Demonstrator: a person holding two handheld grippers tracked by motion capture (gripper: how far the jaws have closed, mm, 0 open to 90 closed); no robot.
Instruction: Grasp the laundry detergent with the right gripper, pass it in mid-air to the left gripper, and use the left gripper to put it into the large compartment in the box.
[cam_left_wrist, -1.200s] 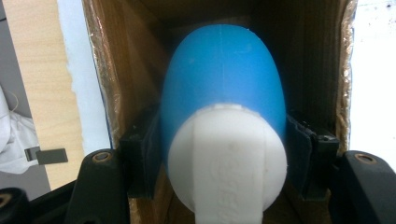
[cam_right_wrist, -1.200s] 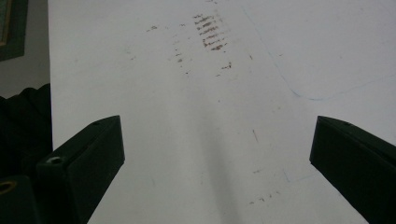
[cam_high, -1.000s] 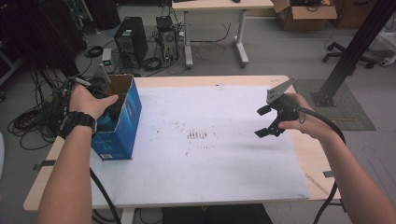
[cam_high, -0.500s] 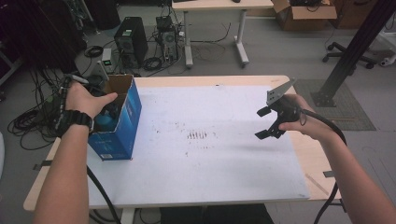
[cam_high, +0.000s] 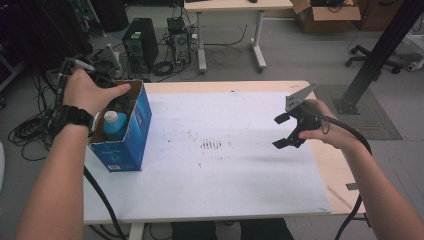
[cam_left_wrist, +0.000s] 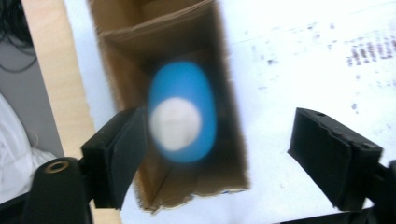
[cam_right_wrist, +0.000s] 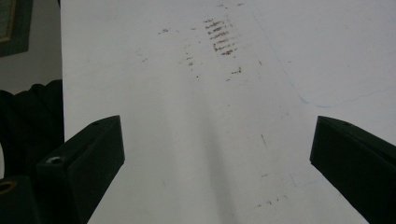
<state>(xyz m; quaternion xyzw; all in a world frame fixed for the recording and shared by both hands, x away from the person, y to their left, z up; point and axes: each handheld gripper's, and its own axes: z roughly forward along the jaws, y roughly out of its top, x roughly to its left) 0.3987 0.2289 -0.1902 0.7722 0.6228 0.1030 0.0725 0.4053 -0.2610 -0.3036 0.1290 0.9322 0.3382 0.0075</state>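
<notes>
Releasing the blue bottle (cam_left_wrist: 182, 112) into the cardboard box (cam_high: 131, 142): left gripper (cam_left_wrist: 219, 140), jaws just opening and clear of it, should lift straight; right gripper (cam_high: 289, 131) waits wide open.

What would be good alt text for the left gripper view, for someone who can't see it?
Seen from straight above, a blurred blue bottle with a white cap stands inside an open cardboard box. The left hand-held gripper hangs over it, its black jaws having just opened wide, touching nothing. The box sits on a white table marked with dark smudges.
</notes>
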